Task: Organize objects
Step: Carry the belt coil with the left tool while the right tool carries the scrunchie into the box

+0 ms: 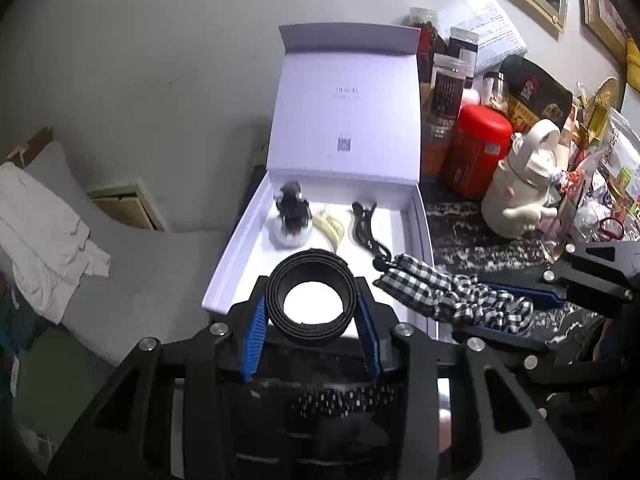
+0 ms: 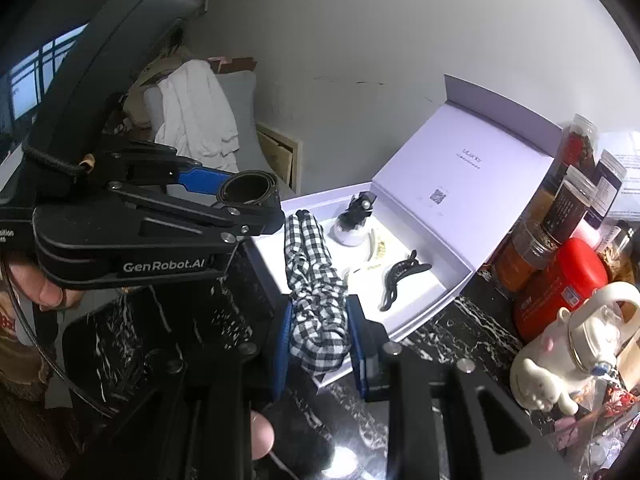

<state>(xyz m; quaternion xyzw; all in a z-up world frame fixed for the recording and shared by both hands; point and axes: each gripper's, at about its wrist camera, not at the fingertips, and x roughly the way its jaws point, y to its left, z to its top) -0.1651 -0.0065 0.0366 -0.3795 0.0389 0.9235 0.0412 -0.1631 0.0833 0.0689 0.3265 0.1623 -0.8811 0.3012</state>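
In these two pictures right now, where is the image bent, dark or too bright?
Left wrist view: strong fisheye bending with black corners; the white box floor is overexposed inside the coiled belt held by the left gripper. Right wrist view: same bending; the box lid looks tilted, the window at far left glares, and the right gripper body below the checkered cloth is dark.

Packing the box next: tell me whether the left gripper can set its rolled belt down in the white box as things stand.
Probably yes. The left gripper holds the rolled belt over the near end of the open white box, lid up. The floor there looks bare; the black hair claw lies further back.
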